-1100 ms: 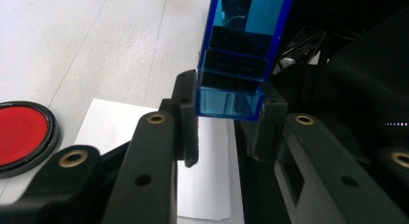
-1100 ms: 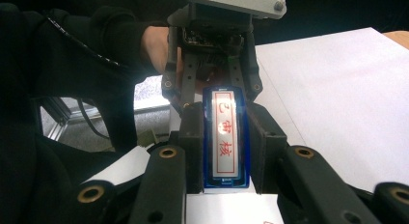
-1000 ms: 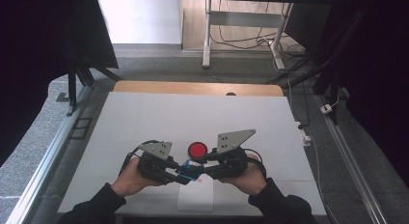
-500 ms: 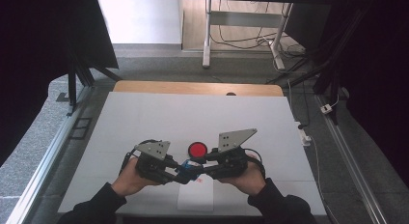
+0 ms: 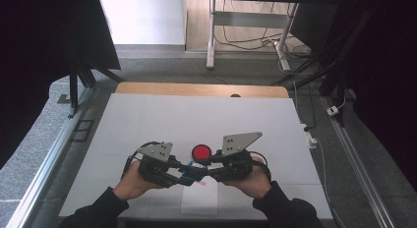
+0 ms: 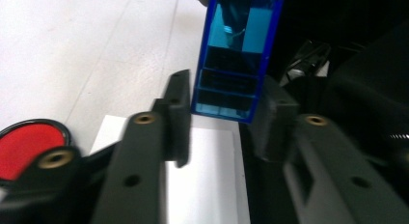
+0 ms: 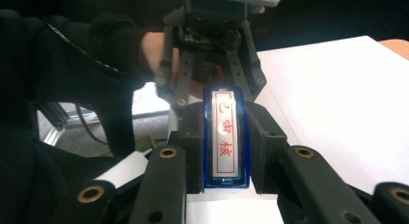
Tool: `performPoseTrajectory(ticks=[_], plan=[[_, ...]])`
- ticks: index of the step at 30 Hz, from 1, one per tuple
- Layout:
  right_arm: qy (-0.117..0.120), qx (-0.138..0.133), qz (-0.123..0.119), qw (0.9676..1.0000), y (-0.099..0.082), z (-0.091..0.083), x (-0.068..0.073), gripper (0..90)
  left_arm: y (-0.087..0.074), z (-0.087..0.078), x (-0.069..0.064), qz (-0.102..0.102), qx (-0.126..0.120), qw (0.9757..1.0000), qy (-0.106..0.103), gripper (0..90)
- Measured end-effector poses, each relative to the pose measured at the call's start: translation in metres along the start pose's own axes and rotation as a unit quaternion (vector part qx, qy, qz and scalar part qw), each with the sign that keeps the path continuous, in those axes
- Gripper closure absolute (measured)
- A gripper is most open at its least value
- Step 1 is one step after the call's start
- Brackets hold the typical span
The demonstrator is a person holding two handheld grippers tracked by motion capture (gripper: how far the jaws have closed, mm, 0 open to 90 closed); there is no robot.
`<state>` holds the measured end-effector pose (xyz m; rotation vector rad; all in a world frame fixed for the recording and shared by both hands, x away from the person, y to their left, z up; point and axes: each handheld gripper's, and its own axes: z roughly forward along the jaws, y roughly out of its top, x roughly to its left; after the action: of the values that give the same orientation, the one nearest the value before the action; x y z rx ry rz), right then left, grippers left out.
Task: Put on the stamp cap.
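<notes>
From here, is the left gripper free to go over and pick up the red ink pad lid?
Probably yes. The left gripper has just been opening, its jaws now slack around the blue stamp, which the right gripper clamps. The red lid lies close beyond on bare white table, nothing between.

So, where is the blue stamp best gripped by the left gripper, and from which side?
On its two flat sides, at the free end, coming from opposite the right gripper, which is shut on the other end. The blue stamp is a narrow block with parallel walls, so pads sit flat. The jaws of the left gripper have just been opening, with that end between them.
</notes>
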<state>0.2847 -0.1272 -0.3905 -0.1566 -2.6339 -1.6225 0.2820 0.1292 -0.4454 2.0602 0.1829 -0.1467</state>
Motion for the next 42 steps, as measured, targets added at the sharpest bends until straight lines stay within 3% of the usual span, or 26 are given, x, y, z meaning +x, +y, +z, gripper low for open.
performPoseTrajectory(ticks=[9,15,22,28,34,37,42], plan=[[-0.015,-0.001,-0.003,0.9999,-0.001,-0.002,-0.001,71.0,-0.004,-0.012,-0.008,-0.031,0.005,0.9976,0.061,42.1],[-0.021,0.002,-0.007,0.9997,-0.001,-0.003,0.000,70.9,-0.008,-0.017,-0.015,-0.055,0.017,0.9932,0.101,30.7],[-0.031,0.002,-0.008,0.9995,-0.002,-0.004,0.000,70.9,-0.018,-0.026,-0.025,-0.085,0.030,0.9843,0.152,19.6],[-0.040,0.008,-0.008,0.9991,-0.002,-0.005,0.000,70.9,-0.029,-0.034,-0.037,-0.103,0.044,0.9748,0.193,12.4],[-0.050,0.014,-0.008,0.9986,-0.003,-0.006,-0.001,70.9,-0.044,-0.048,-0.045,-0.139,0.031,0.9672,0.210,9.5],[-0.053,0.015,-0.007,0.9984,-0.004,-0.006,-0.002,70.9,-0.052,-0.054,-0.048,-0.164,0.028,0.9611,0.221,10.0],[-0.062,0.021,-0.007,0.9978,-0.005,-0.007,-0.004,70.9,-0.063,-0.060,-0.053,-0.183,0.035,0.9543,0.234,8.7]])
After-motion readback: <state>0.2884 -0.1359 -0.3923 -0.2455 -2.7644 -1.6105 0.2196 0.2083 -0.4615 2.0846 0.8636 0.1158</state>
